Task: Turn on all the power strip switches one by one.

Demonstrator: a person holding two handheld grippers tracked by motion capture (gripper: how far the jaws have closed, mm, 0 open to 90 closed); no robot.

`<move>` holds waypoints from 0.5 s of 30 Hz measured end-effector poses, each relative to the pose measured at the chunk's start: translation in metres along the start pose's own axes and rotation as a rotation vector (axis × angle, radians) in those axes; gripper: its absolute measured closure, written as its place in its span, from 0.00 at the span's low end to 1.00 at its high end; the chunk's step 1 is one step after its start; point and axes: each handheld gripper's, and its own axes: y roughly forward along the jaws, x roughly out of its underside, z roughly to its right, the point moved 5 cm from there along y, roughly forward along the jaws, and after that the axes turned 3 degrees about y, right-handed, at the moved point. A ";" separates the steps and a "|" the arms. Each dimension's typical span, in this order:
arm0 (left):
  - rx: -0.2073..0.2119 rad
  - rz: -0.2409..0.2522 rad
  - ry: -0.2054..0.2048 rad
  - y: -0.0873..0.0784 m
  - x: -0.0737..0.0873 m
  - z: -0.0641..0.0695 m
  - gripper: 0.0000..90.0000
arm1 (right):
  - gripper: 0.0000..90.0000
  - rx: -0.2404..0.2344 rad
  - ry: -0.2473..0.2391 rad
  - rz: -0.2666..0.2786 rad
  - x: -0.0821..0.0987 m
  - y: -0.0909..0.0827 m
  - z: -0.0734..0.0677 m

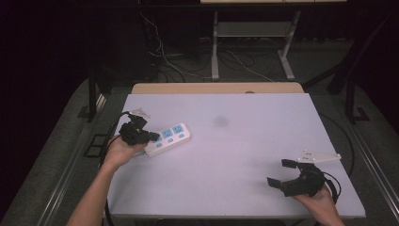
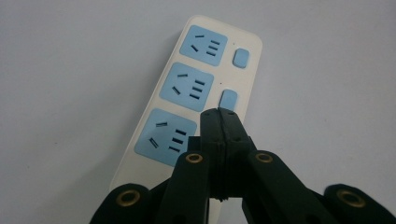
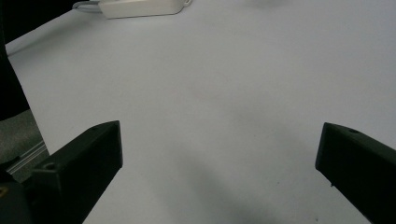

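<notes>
A white power strip (image 1: 169, 136) with three blue sockets lies at the table's left. In the left gripper view the power strip (image 2: 187, 93) runs up from below, a blue switch button (image 2: 228, 99) beside each visible socket. My left gripper (image 1: 154, 136) reaches over the strip's near end. Its jaws are pressed together with nothing between them, and the left gripper's tips (image 2: 219, 114) sit just below the middle button, over the strip's edge. Whether they touch the strip I cannot tell. My right gripper (image 1: 280, 172) rests open near the front right corner, far from the strip (image 3: 140, 7).
The white table top (image 1: 235, 136) has a wooden strip (image 1: 216, 88) along its far edge. The strip's cord (image 1: 115, 123) trails off the left side. Cables and desk legs (image 1: 215, 47) lie on the dark floor beyond. Bare table lies between the right gripper's (image 3: 219, 154) jaws.
</notes>
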 end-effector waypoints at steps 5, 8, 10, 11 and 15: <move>-0.001 -0.014 0.002 0.004 0.003 0.000 0.99 | 0.01 -0.002 -0.002 -0.002 0.000 0.000 0.000; 0.000 -0.015 0.001 0.006 0.005 -0.001 0.99 | 0.01 -0.003 -0.001 -0.004 0.000 0.000 0.000; 0.001 -0.017 -0.001 0.008 0.006 -0.001 0.99 | 0.01 -0.003 -0.002 -0.003 0.000 0.000 0.000; 0.001 -0.017 -0.001 0.009 0.006 -0.001 0.99 | 0.01 -0.004 -0.002 -0.003 0.000 0.000 0.000; 0.004 -0.024 -0.006 0.012 0.009 -0.003 0.99 | 0.01 -0.004 0.000 -0.004 0.000 0.000 0.000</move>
